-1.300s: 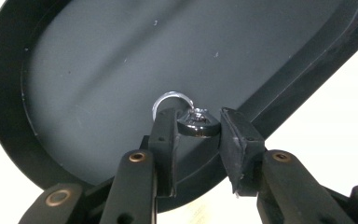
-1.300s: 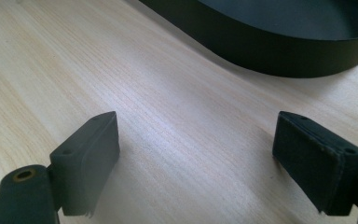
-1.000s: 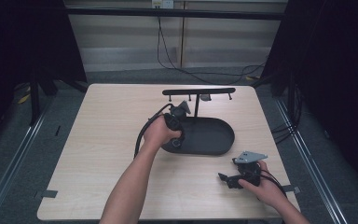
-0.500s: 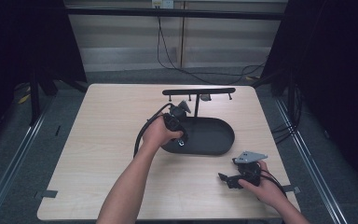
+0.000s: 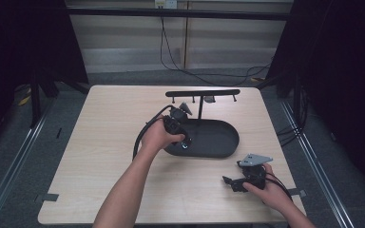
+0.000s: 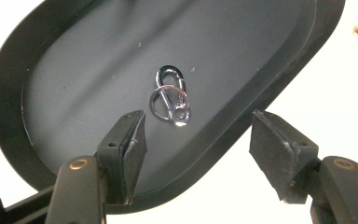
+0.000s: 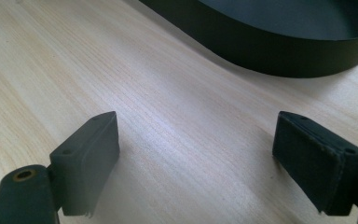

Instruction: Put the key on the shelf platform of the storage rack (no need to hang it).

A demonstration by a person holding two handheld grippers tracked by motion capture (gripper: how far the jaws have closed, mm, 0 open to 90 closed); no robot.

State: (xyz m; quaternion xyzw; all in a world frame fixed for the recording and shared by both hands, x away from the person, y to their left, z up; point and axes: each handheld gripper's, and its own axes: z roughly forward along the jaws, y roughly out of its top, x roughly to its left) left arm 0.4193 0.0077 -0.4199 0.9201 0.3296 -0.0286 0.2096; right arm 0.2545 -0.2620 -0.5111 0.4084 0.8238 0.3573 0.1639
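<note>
- The bench (image 5: 100, 142) is a light wood-grain top, bare across its left half in the high view.
- A black oval tray (image 5: 218, 137) lies a little right of the bench's middle. A thin post rises from its far edge and carries a black crossbar (image 5: 203, 93) with small pegs hanging under it.
- The person's left forearm reaches in from the bottom of the high view to the tray's near-left end, and the left hand (image 5: 158, 135) grips the left hand-held gripper (image 5: 184, 142), whose cable loops off to the left on the bench.
- In the left gripper view this hand-held gripper (image 6: 196, 140) is open, its jaws spread wide over the tray's rim (image 6: 9, 93) with nothing between them.
- The right hand-held gripper (image 5: 229, 181) sits low near the bench's near-right corner, held in the right hand (image 5: 266, 190), well apart from the tray. Its jaws are open and empty above bare wood in the right gripper view (image 7: 196, 140).
- A small silver carabiner clip (image 6: 170, 95) with a key ring linked through it lies flat on the tray floor, just beyond the left jaws and touching neither.
</note>
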